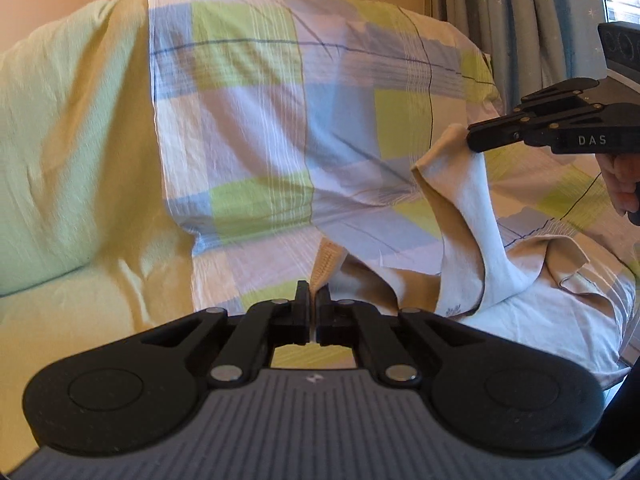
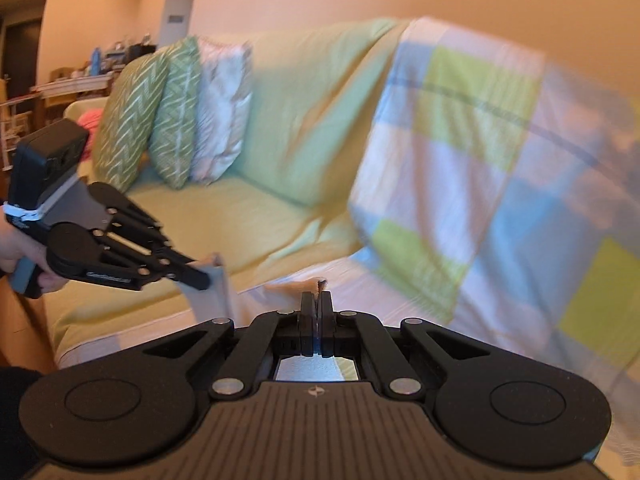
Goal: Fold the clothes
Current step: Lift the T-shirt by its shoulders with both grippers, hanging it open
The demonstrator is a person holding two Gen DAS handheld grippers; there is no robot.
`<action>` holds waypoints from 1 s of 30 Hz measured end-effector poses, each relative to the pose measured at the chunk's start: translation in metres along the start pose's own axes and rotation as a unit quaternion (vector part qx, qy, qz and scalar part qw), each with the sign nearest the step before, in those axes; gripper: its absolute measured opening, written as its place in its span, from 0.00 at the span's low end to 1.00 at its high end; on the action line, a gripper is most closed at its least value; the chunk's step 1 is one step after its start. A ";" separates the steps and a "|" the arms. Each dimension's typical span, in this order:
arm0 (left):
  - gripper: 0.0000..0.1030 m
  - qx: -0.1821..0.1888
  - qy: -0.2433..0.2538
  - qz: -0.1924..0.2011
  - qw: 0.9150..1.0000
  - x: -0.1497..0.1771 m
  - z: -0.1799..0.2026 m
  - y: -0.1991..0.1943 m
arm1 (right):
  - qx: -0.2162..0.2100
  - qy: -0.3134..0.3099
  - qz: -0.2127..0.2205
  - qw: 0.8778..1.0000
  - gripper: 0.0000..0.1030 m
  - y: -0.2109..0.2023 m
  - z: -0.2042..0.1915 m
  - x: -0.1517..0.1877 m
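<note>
A white garment [image 1: 476, 216] lies on the checked sheet [image 1: 256, 128] that covers the sofa. One corner of it is lifted. In the left wrist view my left gripper [image 1: 313, 294] is shut, with a ribbed edge of the garment pinched between its tips. Further right, my right gripper [image 1: 474, 140] is shut on the raised corner, and the cloth hangs down from it. In the right wrist view my right gripper [image 2: 316, 300] pinches a thin cloth edge. To its left, my left gripper [image 2: 200, 278] holds a hanging fold of the garment [image 2: 218, 292].
A pale green cover lies over the sofa [image 2: 288, 128], and three patterned cushions [image 2: 176, 116] lean at its far end. Grey-blue curtains [image 1: 520, 20] hang behind the sofa's right end. A person's hand [image 1: 622, 184] holds the right gripper's handle. Shelves and clutter [image 2: 80, 76] stand far off.
</note>
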State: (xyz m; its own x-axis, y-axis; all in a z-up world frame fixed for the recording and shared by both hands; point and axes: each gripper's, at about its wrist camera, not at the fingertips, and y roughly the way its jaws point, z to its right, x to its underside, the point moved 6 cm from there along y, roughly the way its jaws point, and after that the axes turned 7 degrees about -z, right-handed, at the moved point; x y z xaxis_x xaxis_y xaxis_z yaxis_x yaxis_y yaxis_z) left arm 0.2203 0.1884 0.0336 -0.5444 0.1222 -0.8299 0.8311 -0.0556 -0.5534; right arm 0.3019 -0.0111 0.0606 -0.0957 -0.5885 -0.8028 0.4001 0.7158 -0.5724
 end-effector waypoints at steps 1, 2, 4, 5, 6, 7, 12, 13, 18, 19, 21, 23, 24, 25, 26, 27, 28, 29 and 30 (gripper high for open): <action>0.00 -0.004 0.005 0.010 1.000 -0.007 0.003 -0.009 | 0.017 0.008 0.012 1.000 0.00 -0.013 0.003 -0.003; 0.00 -0.009 0.011 0.022 1.000 -0.016 0.006 -0.020 | 0.034 0.015 0.025 0.999 0.00 -0.026 0.007 -0.007; 0.00 -0.018 0.023 0.046 0.999 -0.034 0.012 -0.042 | 0.074 0.028 0.051 0.996 0.00 -0.055 0.010 -0.012; 0.00 -0.023 0.031 0.060 0.997 -0.045 0.016 -0.056 | 0.096 0.033 0.065 0.993 0.00 -0.070 0.011 -0.014; 0.00 -0.030 0.039 0.072 0.996 -0.055 0.021 -0.070 | 0.118 0.038 0.080 0.989 0.00 -0.086 0.011 -0.016; 0.00 -0.035 0.048 0.085 0.995 -0.065 0.026 -0.084 | 0.143 0.046 0.098 0.984 0.00 -0.107 0.011 -0.018; 0.00 -0.046 0.113 0.132 0.984 -0.104 0.062 -0.146 | 0.218 0.068 0.168 0.959 0.00 -0.202 0.003 -0.030; 0.00 -0.042 0.125 0.130 0.983 -0.106 0.068 -0.149 | 0.216 0.070 0.162 0.960 0.00 -0.210 0.002 -0.032; 0.00 -0.048 0.165 0.076 0.982 -0.076 0.077 -0.128 | 0.142 0.093 0.112 0.979 0.00 -0.192 0.003 -0.008; 0.00 -0.050 0.166 0.058 0.983 -0.063 0.075 -0.119 | 0.124 0.092 0.097 0.983 0.00 -0.178 0.000 0.000; 0.00 -0.049 0.172 0.018 0.984 -0.034 0.070 -0.100 | 0.088 0.083 0.062 0.991 0.00 -0.145 -0.009 0.019; 0.00 -0.044 0.175 -0.021 0.983 -0.004 0.064 -0.082 | 0.055 0.062 0.024 0.996 0.00 -0.110 -0.021 0.036; 0.00 -0.039 0.172 -0.038 0.984 0.011 0.060 -0.075 | 0.040 0.047 0.004 0.998 0.00 -0.092 -0.027 0.044; 0.00 -0.034 0.169 -0.055 0.983 0.025 0.057 -0.068 | 0.022 0.029 -0.019 0.999 0.00 -0.070 -0.036 0.052; 0.00 -0.029 0.166 -0.068 0.983 0.038 0.054 -0.063 | 0.010 0.008 -0.038 0.999 0.00 -0.052 -0.044 0.060; 0.00 -0.023 0.164 -0.079 0.983 0.050 0.052 -0.059 | 0.001 -0.014 -0.054 0.998 0.01 -0.036 -0.052 0.066; 0.00 -0.019 0.165 -0.089 0.982 0.060 0.051 -0.056 | -0.009 -0.035 -0.071 0.997 0.05 -0.020 -0.060 0.072; 0.00 -0.015 0.166 -0.096 0.981 0.070 0.050 -0.055 | -0.022 -0.050 -0.085 0.995 0.10 -0.006 -0.067 0.077; 0.00 -0.011 0.165 -0.103 0.981 0.079 0.049 -0.054 | -0.031 -0.064 -0.094 0.993 0.21 0.007 -0.072 0.081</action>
State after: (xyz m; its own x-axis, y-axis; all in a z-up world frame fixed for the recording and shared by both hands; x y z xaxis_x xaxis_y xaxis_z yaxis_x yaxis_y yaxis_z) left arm 0.1273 0.1528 -0.0053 -0.6378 0.4425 -0.6304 0.7116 0.0253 -0.7021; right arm 0.2308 -0.0265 -0.0202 -0.0456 -0.7543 -0.6549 0.3282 0.6079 -0.7230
